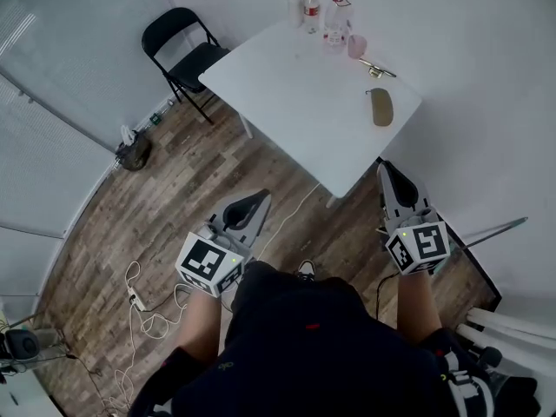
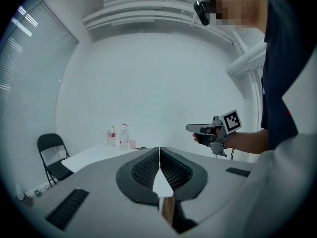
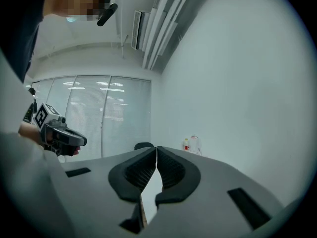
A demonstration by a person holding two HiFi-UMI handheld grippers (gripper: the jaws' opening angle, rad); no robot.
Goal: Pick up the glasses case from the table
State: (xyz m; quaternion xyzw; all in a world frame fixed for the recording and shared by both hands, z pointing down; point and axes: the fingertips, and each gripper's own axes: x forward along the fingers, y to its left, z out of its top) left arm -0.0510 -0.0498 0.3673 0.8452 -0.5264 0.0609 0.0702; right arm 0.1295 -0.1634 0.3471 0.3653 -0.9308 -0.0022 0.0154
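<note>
The olive-brown glasses case point(image 1: 381, 107) lies near the right edge of the white table point(image 1: 295, 111) in the head view. My left gripper point(image 1: 258, 200) hangs over the wooden floor in front of the table, jaws shut and empty. My right gripper point(image 1: 386, 170) is shut and empty too, its tip just short of the table's near corner, below the case. In the left gripper view my left gripper point(image 2: 159, 149) points level at the table point(image 2: 94, 155), with the right gripper point(image 2: 190, 128) at its right. The right gripper view shows my right gripper point(image 3: 156, 148) closed tip to tip and the left gripper point(image 3: 81, 142) at its left.
A black folding chair point(image 1: 184, 55) stands left of the table. Bottles point(image 1: 311, 10), a pink cup point(image 1: 357, 45) and a small metal object point(image 1: 376, 69) sit at the table's far end. Cables and a power strip point(image 1: 137, 301) lie on the floor at left. White walls close in on the right.
</note>
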